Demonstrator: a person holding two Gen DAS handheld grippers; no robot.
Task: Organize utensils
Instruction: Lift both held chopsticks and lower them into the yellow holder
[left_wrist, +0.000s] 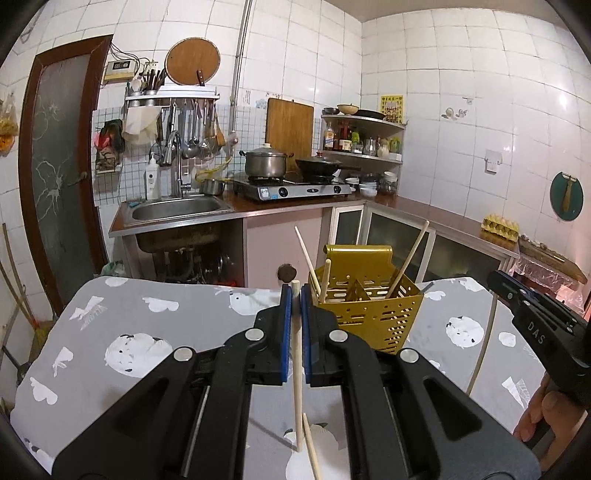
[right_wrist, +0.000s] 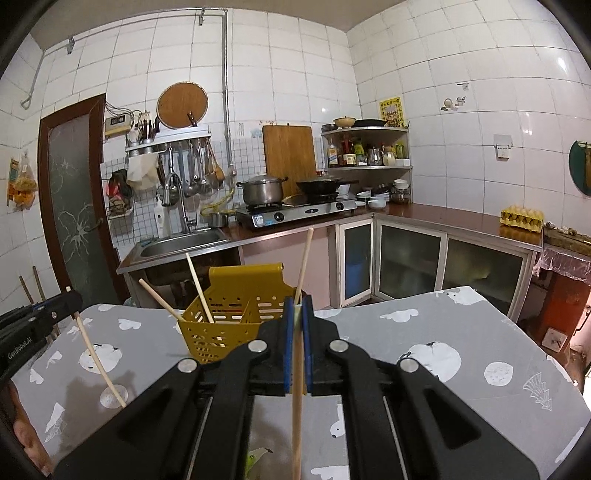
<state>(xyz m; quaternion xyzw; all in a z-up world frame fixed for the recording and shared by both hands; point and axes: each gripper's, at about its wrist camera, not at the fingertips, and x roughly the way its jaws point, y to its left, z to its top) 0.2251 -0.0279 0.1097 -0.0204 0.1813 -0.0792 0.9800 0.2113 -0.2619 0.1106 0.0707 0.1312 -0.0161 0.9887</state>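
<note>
Now both chopsticks go in: each hand-held gripper is clamped on one beside the yellow holder (left_wrist: 369, 306).
Left hand-held gripper (left_wrist: 295, 295) and right hand-held gripper (right_wrist: 298, 308) should lift clear of the rim, then lower tip-first.

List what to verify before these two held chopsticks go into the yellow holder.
1. Left claw clamps left chopstick: ok.
2. Right claw clamps right chopstick: ok.
3. Yellow holder upright on table: ok.
4. Held chopsticks' lower ends above the holder's rim: not ok, both hang lower.
5. Free compartment for them: cannot tell.
6. All chopsticks collected: not ok, loose chopstick lies on the table.
</note>
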